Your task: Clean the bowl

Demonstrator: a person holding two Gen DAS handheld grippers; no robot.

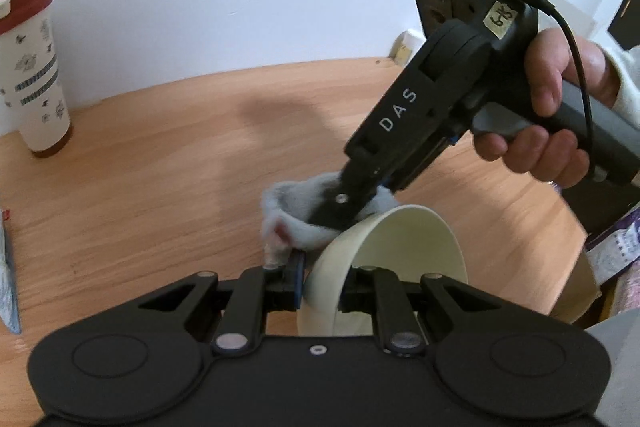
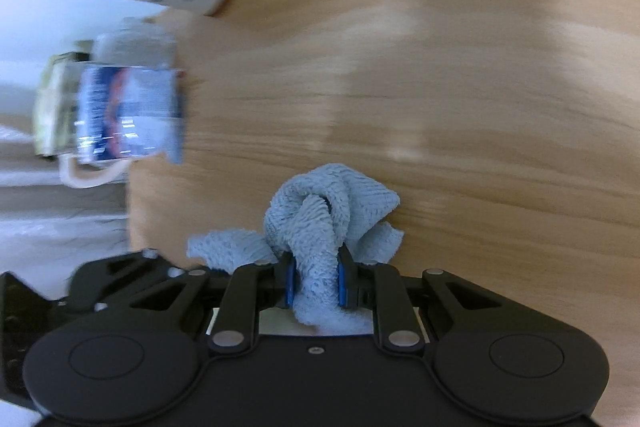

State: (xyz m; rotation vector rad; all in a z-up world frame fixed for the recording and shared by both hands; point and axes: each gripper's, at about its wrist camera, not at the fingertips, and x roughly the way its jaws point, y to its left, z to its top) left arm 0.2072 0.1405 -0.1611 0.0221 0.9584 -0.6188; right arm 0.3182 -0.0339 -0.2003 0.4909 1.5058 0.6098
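A cream bowl [image 1: 404,255] is tipped on its side above the wooden table [image 1: 160,167], and my left gripper [image 1: 322,285] is shut on its rim, one finger outside the wall and one inside. My right gripper [image 1: 340,213], held by a hand [image 1: 548,107], comes down from the upper right and is shut on a light blue cloth [image 1: 292,219] just beyond the bowl's far rim. In the right wrist view the right gripper [image 2: 316,285] pinches the bunched blue cloth [image 2: 324,215] between blue pads. That view is motion-blurred.
A tall white cup with a red lid [image 1: 34,67] stands at the table's far left by the white wall. A blue-labelled container [image 2: 128,115] and other packages [image 2: 52,107] sit near the table edge. A purple printed bag [image 1: 616,243] lies at the right.
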